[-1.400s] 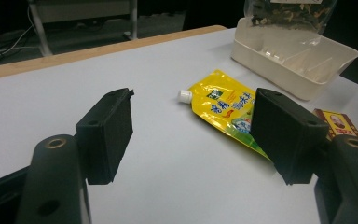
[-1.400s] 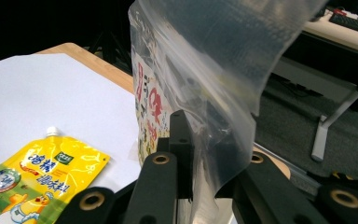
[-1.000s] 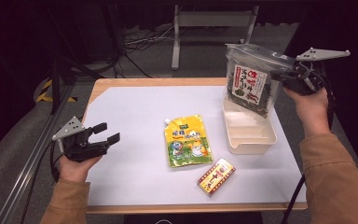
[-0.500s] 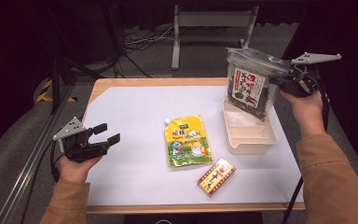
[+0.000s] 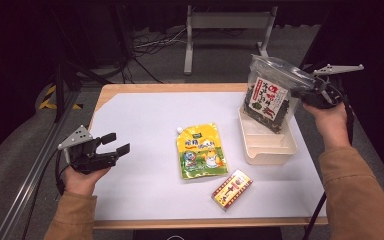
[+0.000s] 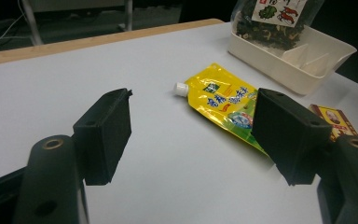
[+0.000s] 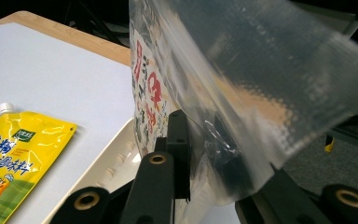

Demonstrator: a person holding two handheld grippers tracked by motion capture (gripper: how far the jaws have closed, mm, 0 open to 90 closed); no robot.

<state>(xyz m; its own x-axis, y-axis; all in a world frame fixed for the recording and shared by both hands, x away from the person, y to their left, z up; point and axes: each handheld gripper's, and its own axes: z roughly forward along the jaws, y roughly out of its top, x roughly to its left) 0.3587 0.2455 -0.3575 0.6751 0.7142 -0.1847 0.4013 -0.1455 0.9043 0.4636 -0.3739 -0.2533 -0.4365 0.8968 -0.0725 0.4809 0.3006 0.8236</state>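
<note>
My right gripper (image 5: 300,93) is shut on the clear top edge of a seaweed snack bag (image 5: 267,97), which hangs over the cream tray (image 5: 275,150) at the table's right with its bottom down in the far end. In the right gripper view the jaws pinch the bag's plastic (image 7: 242,93). My left gripper (image 5: 112,143) rests open near the table's left edge, nothing between its jaws (image 6: 191,140). A yellow spouted pouch (image 5: 201,151) lies flat mid-table, and a small red-and-yellow box (image 5: 232,188) lies in front of the tray.
The table (image 5: 145,115) is covered by a white sheet with a wooden rim. The tray has ribbed dividers (image 6: 307,58) inside. A metal stand (image 5: 220,25) and cables are on the floor beyond the far edge.
The right hand has lowered the bag toward the tray; its bottom now sits within the tray's far end. The left gripper has stayed where it was.
</note>
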